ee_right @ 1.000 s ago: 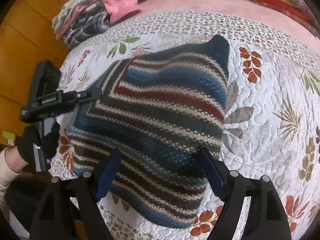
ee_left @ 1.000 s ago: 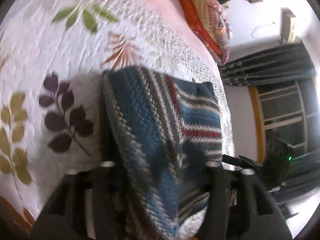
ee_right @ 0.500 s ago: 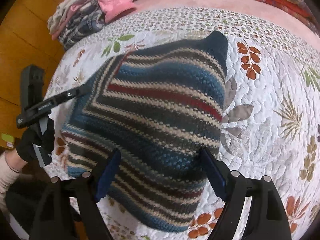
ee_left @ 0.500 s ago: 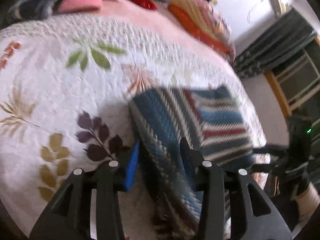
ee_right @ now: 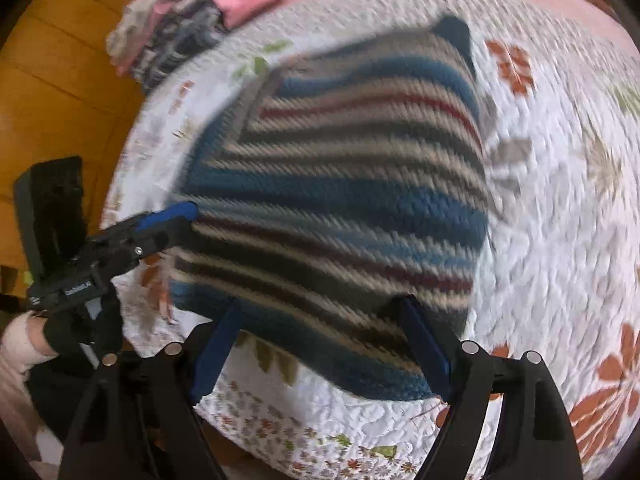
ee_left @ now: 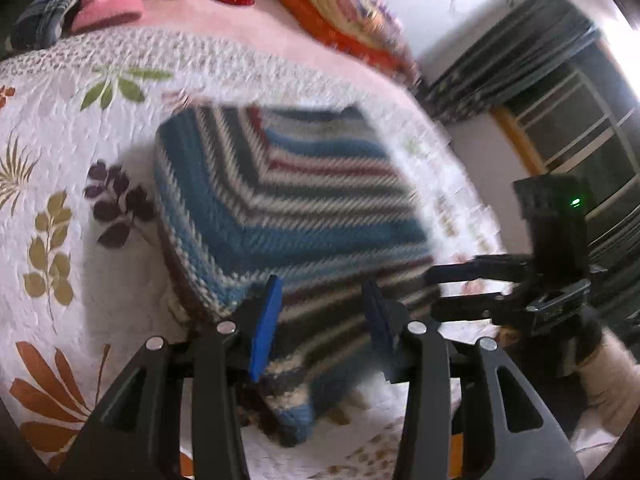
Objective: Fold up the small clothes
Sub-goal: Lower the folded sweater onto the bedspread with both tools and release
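Observation:
A striped knit sweater (ee_left: 288, 200) in blue, grey, cream and red lies folded into a rough square on the floral quilt (ee_left: 80, 140). My left gripper (ee_left: 320, 320) hovers open at its near corner, with knit showing between the blue pads. In the right wrist view the same sweater (ee_right: 340, 200) fills the middle. My right gripper (ee_right: 320, 344) stands wide open over its near edge, holding nothing. The left gripper (ee_right: 168, 224) shows there at the sweater's left edge, and the right gripper (ee_left: 444, 288) shows in the left wrist view beside the right edge.
A pile of pink and dark clothes (ee_right: 180, 40) sits at the far end of the bed. An orange and cream blanket (ee_left: 340, 28) lies near the back. The bed edge drops to a wooden floor (ee_right: 60, 80). Dark curtains (ee_left: 520, 40) hang by the wall.
The left gripper's jaws have narrowed since a second ago, and it has drawn back to the sweater's near corner. The right gripper has moved slightly closer to the sweater's edge.

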Demonstrator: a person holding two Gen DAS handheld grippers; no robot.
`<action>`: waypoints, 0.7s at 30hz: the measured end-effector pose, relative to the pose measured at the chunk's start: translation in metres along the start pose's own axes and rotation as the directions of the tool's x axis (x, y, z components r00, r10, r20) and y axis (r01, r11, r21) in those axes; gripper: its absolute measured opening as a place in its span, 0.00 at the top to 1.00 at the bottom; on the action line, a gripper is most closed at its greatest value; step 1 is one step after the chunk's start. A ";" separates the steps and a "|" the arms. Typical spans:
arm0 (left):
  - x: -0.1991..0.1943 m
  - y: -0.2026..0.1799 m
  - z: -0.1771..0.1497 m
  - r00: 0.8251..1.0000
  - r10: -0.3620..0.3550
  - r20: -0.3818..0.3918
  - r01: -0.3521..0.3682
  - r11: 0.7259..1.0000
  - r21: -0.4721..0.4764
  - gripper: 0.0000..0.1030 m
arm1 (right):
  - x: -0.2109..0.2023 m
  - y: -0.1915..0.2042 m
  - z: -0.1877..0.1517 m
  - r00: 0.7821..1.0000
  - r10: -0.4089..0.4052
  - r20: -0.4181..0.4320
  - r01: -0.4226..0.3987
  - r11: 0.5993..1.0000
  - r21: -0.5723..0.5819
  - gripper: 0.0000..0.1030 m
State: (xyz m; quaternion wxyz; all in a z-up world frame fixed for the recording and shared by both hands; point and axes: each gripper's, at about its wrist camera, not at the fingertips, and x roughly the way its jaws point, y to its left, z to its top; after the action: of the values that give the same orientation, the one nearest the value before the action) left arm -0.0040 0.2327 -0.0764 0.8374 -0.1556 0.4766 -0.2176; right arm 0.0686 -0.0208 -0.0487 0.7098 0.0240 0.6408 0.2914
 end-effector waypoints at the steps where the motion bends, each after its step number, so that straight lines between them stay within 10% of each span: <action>1: 0.005 0.004 -0.003 1.000 0.000 -0.008 0.000 1.000 0.000 0.60 | 0.007 -0.003 -0.002 1.000 -0.005 -0.011 0.006 1.000 0.008 0.21; 13: 0.005 0.000 0.004 0.998 0.044 -0.046 -0.045 0.999 -0.024 0.60 | 0.015 -0.012 -0.001 1.000 -0.012 -0.001 0.012 0.999 0.036 0.18; 21: -0.064 -0.050 0.013 0.980 0.187 0.068 -0.185 0.982 -0.031 0.34 | -0.057 0.012 -0.014 0.968 -0.155 0.197 0.162 0.987 -0.019 0.04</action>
State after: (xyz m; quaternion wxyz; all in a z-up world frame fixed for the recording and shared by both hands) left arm -0.0329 0.2237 0.0003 0.8684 -0.1283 0.4619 -0.1269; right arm 0.0504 -0.0412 0.0048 0.7905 -0.0113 0.5627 0.2414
